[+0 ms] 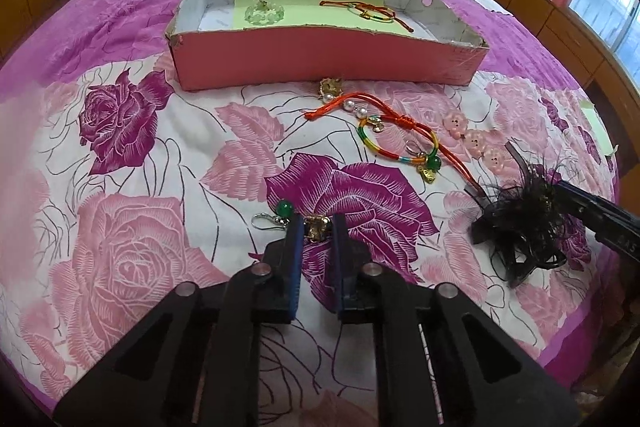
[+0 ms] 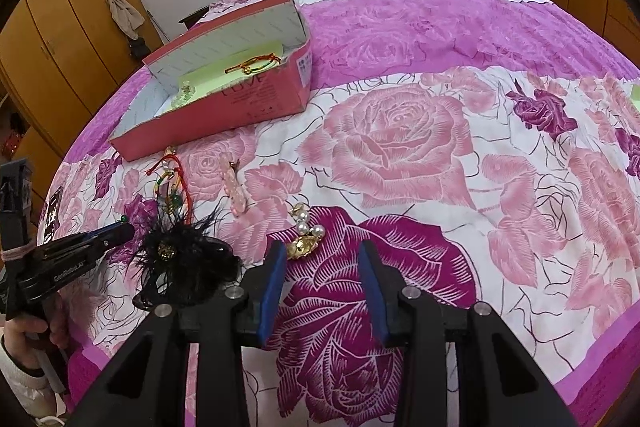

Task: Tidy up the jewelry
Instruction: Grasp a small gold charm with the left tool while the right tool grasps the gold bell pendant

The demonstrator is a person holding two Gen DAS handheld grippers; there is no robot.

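My left gripper (image 1: 319,229) is shut on a gold charm earring (image 1: 316,227) lying on the rose bedspread; its green bead (image 1: 285,207) and silver hook stick out to the left. A pink box (image 1: 320,55) ahead holds a clear bead bracelet (image 1: 264,11) and a red cord bracelet (image 1: 368,10) on green paper. My right gripper (image 2: 322,249) is open over the bedspread. A gold and pearl earring (image 2: 305,237) lies just beyond its left fingertip, not between the pads.
Between the box and the grippers lie a red cord and multicoloured bracelet (image 1: 400,143), a matching pearl earring (image 1: 332,89), a pink flower hair clip (image 1: 476,139) and a black feather clip (image 1: 516,219). Wooden cabinets and a headboard surround the bed.
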